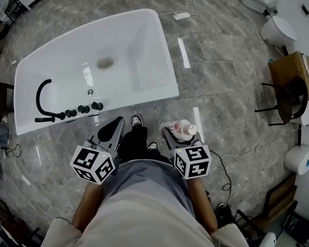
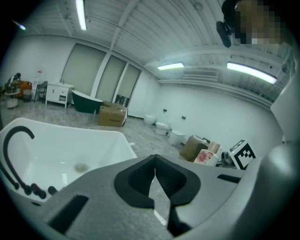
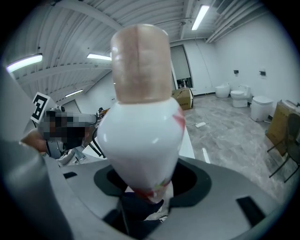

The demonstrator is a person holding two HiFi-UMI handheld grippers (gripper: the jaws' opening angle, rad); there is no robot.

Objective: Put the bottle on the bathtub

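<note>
Marble floor [image 1: 222,72] beside bathtub [image 1: 147,34]; right tongs [image 1: 177,134] clamp bottle [image 3: 140,126], left tongs [image 2: 154,163] closed, empty.

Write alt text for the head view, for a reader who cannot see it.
The right gripper holds a white bottle with a pale pink cap over the grey marble floor, short of a white bathtub with a black faucet. The left gripper beside it is empty.

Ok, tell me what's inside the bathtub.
Only a drain shows on the white floor of the bathtub. The black faucet curves over one end, hiding a little of the basin beneath it.
</note>
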